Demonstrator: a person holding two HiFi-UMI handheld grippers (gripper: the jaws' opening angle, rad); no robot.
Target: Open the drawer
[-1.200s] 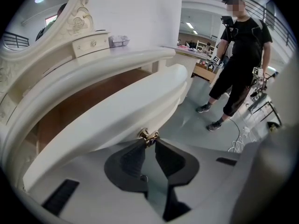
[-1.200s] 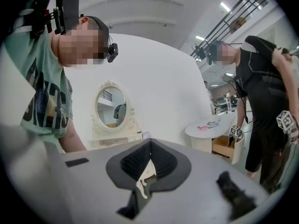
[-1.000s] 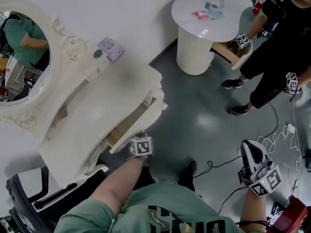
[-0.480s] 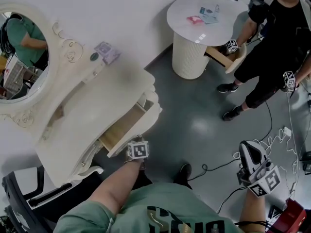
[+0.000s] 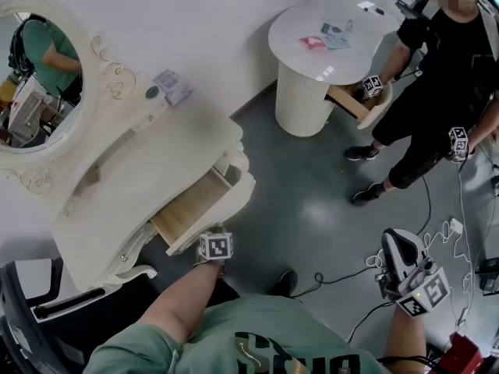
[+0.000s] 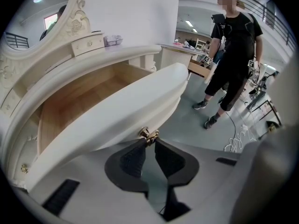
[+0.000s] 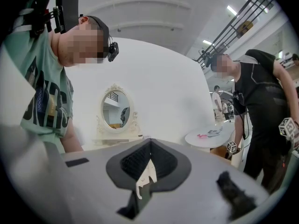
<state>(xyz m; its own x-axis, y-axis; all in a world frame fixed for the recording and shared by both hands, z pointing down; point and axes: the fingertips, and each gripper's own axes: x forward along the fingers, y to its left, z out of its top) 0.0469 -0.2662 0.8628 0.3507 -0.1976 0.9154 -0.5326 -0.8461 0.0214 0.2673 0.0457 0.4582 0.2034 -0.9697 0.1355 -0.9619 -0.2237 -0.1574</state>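
drawer pull, partly done
left gripper (image 6: 148,143) jaws pinch the brass knob (image 6: 148,135) of the drawer (image 5: 191,205), half out at near left; draw straight and level. right gripper (image 7: 150,146) jaws closed, empty.

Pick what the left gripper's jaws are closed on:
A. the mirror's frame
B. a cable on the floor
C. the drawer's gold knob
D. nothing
C: in the left gripper view, the left gripper has its jaws pinched on the gold knob at the front of the drawer, which stands part open.
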